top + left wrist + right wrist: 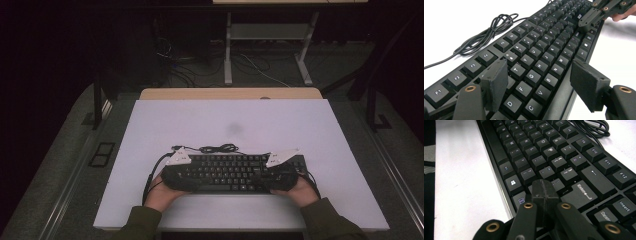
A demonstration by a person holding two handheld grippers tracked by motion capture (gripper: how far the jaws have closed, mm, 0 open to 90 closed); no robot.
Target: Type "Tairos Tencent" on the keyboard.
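The black keyboard [230, 172] lies on the white worktop [230, 125], its cable [220, 148] coiled just behind. Left claw [541, 80] spread over the keyboard's left keys; right claw [545, 192] pressed together over its right keys.

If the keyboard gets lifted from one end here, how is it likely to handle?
The keyboard is long, flat and rigid-looking, so it should probably lift as one stiff piece but tilt or sag away from a one-end hold. Its smooth dark edge may slip between pads. The loose coiled cable behind it would likely drag along.
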